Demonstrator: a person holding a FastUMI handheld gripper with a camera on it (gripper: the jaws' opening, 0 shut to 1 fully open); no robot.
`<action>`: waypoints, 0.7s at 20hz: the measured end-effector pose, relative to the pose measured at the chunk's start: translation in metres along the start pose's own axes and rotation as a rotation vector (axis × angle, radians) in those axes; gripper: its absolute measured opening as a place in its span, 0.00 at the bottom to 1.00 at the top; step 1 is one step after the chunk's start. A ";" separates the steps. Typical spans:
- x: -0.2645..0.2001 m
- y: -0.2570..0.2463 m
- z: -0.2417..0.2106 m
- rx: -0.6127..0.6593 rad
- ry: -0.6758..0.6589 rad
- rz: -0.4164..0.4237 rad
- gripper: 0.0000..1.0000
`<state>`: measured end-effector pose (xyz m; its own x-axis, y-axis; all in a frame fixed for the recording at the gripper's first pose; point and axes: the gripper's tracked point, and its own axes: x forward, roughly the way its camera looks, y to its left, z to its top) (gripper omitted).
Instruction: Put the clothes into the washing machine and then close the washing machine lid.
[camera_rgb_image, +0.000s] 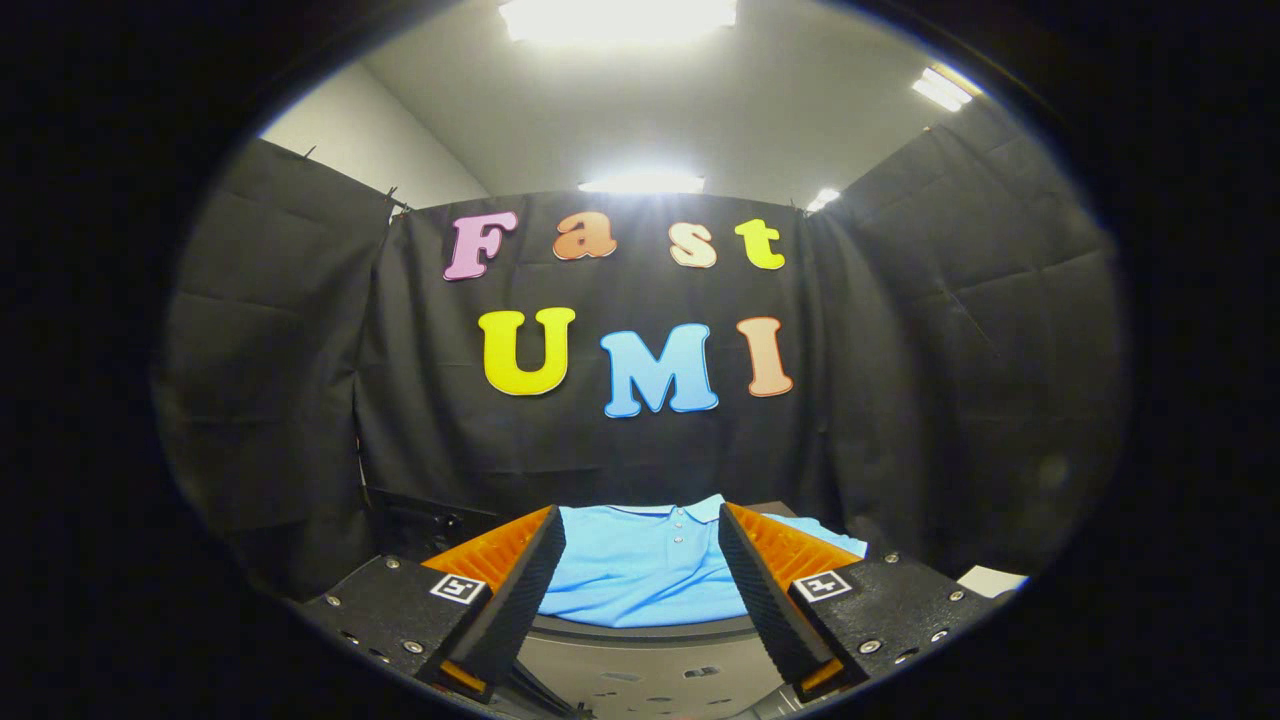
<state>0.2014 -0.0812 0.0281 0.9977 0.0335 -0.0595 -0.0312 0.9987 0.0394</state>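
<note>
A light blue polo shirt (640, 570) with a buttoned collar lies flat on a dark round surface (640, 632) just ahead of my fingers. My gripper (640, 530) is open, its two fingers standing wide apart above the near part of the shirt, with nothing between them. The shirt's right sleeve (835, 540) shows beyond the right finger. Below the round surface's near edge, a pale grey panel (650, 680) with small slots sits between the finger bases.
Black cloth walls enclose the booth at the back and on both sides. A dark object (420, 520) stands at the left behind the shirt. A small white thing (990, 580) lies at the right beside the gripper body.
</note>
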 end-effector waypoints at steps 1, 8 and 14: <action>0.006 -0.001 -0.002 -0.007 0.007 0.001 0.96; 0.050 -0.008 -0.017 -0.017 0.083 0.028 0.96; 0.091 -0.014 -0.035 -0.023 0.182 0.050 0.96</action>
<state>0.2902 -0.0907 -0.0126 0.9676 0.0869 -0.2373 -0.0835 0.9962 0.0244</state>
